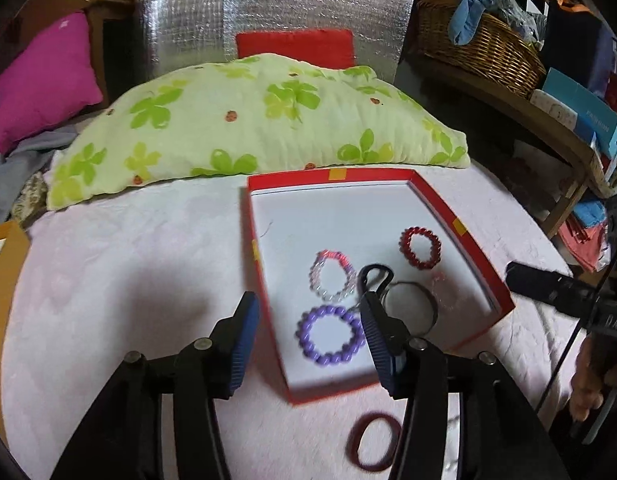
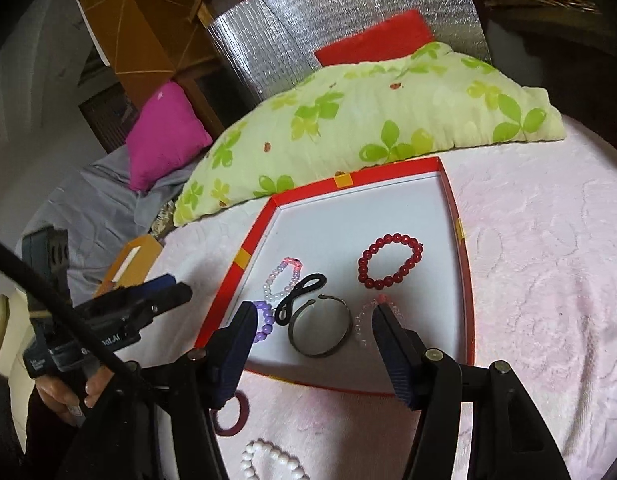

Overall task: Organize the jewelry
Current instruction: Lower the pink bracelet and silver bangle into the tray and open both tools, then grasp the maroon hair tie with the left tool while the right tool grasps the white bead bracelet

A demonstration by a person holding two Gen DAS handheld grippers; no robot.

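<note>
Two pieces lie outside the red box point(image 2: 452, 208), on the pink bedspread point(image 2: 548, 280) at its near edge: a dark red ring band point(image 2: 229, 414) and a white bead bracelet point(image 2: 268, 460); the rest of the jewelry already lies in the box. In the right wrist view the band sits just under the left finger of the right tongs point(image 2: 312, 344), with the white bracelet nearer the camera still; in the left wrist view the band point(image 1: 374, 440) lies below and behind the right finger of the left tongs point(image 1: 308, 332). Both tongs stand wide open and hold nothing, their tips over the box's near end; either would have to draw back toward the person, and the right looks nearer to both pieces.
</note>
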